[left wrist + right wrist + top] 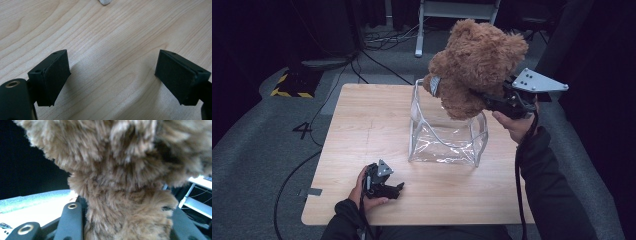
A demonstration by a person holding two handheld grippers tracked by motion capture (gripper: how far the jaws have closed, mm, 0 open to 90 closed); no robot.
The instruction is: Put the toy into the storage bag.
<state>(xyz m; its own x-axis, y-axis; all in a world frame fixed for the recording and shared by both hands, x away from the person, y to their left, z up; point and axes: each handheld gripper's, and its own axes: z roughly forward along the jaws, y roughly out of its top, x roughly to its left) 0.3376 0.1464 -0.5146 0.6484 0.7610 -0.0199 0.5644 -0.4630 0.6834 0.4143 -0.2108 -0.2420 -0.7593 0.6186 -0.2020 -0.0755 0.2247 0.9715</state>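
Right tongs (479, 97) clamped on teddy bear (474, 62); left tongs (398, 189) apart, empty.

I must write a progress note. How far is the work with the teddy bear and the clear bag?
Done: the right gripper has the teddy bear clamped and lifted. In hand: the bear hangs above the open clear bag, not inside. Left: lowering it in and releasing. The left gripper rests open and empty on the table.
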